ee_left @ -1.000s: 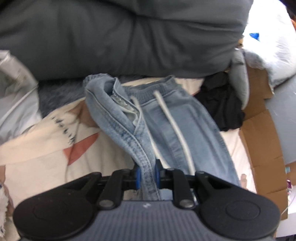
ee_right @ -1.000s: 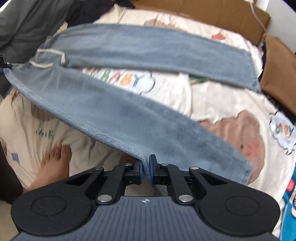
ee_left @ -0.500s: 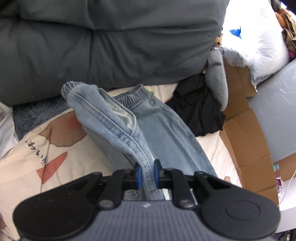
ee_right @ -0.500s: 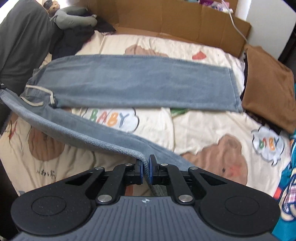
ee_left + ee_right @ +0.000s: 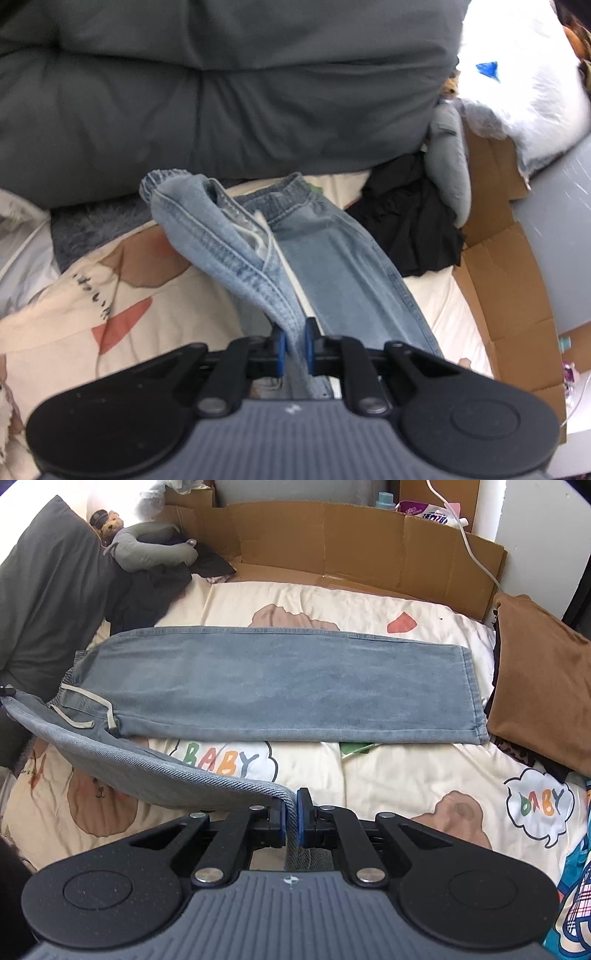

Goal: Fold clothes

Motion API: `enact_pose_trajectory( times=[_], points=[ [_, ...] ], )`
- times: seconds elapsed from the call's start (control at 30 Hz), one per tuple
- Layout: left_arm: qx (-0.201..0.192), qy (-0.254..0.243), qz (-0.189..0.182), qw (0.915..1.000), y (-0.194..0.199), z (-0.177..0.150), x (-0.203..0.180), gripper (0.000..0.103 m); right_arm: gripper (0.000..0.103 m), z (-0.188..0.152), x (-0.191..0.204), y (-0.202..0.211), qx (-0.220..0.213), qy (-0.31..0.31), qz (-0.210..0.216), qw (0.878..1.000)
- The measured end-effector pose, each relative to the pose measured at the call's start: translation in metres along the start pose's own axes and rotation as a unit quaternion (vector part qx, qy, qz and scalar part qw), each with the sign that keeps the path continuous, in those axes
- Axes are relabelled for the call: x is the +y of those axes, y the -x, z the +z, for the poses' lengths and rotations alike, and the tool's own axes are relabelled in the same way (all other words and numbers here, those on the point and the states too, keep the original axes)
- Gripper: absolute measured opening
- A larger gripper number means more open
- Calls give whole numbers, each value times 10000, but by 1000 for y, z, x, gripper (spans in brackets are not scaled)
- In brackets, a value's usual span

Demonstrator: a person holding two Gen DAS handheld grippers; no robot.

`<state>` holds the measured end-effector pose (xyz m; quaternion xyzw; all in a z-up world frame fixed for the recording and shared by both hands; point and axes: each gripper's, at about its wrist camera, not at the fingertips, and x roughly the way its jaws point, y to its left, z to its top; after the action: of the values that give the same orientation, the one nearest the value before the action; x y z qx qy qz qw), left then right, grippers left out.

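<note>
On the bed [image 5: 369, 602] with its bear blanket, we see the blue jeans [image 5: 280, 686] with one leg lying flat and the other leg lifted up in the air. Our left claw [image 5: 294, 345] is pinched tight on the jeans near the waistband, and our right claw [image 5: 290, 821] is pinched tight on the hem end of the lifted leg.

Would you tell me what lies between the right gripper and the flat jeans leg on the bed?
In the right wrist view, only bare cream cartoon-print bedsheet lies between the right gripper, shut on the lifted leg, and the flat light-blue denim jeans leg.
</note>
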<state>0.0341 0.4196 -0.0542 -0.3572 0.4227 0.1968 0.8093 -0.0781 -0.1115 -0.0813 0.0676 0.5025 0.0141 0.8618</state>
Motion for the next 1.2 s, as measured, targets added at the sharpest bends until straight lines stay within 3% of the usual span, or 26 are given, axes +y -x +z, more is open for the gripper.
enact_pose_trajectory(
  times=[0.27, 0.63, 0.9, 1.2],
  points=[
    [-93, -456, -280, 9985, -11, 10, -29, 10, 3, 22, -16, -9, -55, -14, 71, 10000],
    [-179, -568, -739, 9955, -61, 30, -82, 10, 3, 73, -48, -49, -112, -134, 78, 9998],
    [-284, -244, -860, 9956, -112, 37, -92, 10, 3, 110, -60, -91, -42, 21, 122, 9999],
    [-444, -210, -1000, 9938, -175, 33, -107, 9, 3, 138, -77, -155, 93, 36, -4, 10000]
  ],
)
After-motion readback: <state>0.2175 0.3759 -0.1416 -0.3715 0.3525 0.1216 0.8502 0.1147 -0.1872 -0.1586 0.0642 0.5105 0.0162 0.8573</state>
